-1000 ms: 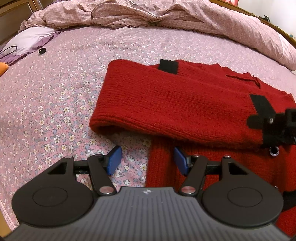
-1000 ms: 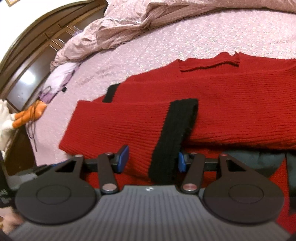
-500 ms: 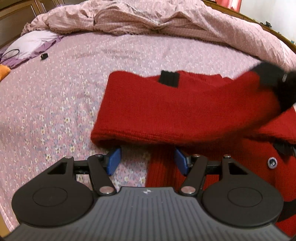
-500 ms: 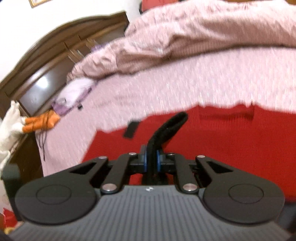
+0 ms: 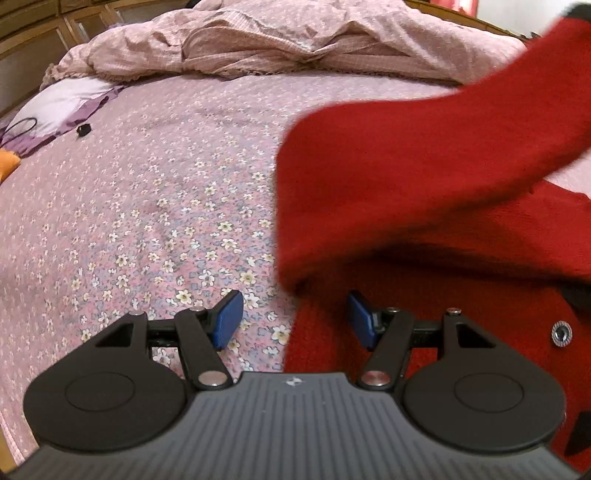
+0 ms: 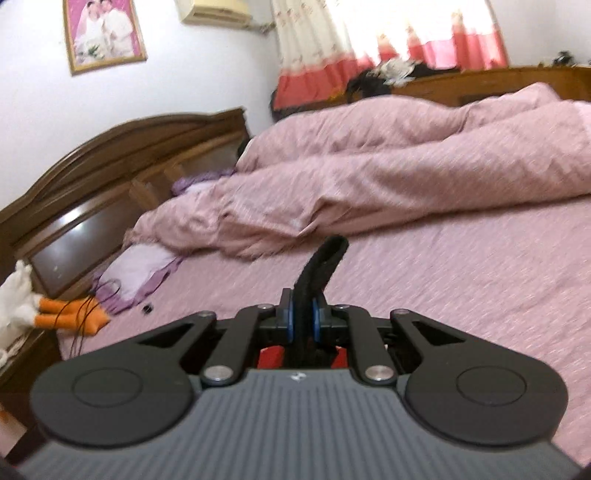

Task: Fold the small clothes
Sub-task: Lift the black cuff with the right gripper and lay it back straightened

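Lifting the black cuff [image 6: 320,269], the right tool [image 6: 303,320] pinches it tight, and the sleeve [image 5: 424,177] slants up to the left tool's [image 5: 295,319] right. That tool gapes wide over the sweater [image 5: 461,314] edge on the bed [image 5: 147,192].

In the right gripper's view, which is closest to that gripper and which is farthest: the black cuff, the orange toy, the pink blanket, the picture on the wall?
1. Black cuff: pinched in the right gripper.
2. Orange toy: low on the left, at the bed's edge.
3. Pink blanket: bunched across the bed's far side.
4. Picture: up on the wall, top left.
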Action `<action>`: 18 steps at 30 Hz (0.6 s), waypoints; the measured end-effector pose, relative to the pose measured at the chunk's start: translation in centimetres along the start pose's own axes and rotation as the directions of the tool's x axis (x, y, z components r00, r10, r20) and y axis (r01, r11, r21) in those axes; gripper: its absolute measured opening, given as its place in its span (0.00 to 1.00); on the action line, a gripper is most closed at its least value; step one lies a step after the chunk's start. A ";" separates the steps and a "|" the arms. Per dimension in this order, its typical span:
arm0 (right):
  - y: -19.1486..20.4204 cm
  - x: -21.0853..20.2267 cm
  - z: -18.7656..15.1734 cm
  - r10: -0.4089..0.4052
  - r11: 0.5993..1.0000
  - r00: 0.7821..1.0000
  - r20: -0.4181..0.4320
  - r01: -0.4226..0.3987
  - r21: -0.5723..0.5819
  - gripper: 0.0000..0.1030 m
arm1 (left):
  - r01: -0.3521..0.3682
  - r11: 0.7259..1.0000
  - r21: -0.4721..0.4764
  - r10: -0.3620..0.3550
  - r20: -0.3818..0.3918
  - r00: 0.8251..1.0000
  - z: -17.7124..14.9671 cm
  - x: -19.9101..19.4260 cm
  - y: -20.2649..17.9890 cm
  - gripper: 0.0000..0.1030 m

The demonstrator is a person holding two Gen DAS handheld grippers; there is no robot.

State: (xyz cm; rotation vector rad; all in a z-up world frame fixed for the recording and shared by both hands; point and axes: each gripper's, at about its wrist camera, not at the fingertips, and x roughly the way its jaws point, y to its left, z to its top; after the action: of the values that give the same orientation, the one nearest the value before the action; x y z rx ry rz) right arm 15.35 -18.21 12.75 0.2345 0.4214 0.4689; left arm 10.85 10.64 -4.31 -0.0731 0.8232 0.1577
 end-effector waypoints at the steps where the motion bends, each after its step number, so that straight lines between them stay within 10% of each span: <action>1: -0.6 -0.5 0.2 -0.014 1.000 1.000 0.012 0.014 0.004 0.12 | -0.002 1.000 -0.008 0.002 -0.002 1.000 0.1 0.2 0.1 0.66; 18: -10.6 1.1 -9.5 -0.218 0.958 0.959 -0.178 0.246 0.149 0.12 | -0.023 1.000 0.005 0.023 -0.012 1.000 0.1 0.4 -0.2 0.66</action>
State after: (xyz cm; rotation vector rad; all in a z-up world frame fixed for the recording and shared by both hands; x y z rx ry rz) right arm 16.19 -25.74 0.63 0.3096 0.6403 0.2200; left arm 11.23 10.55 -4.51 -0.0597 0.8368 0.1768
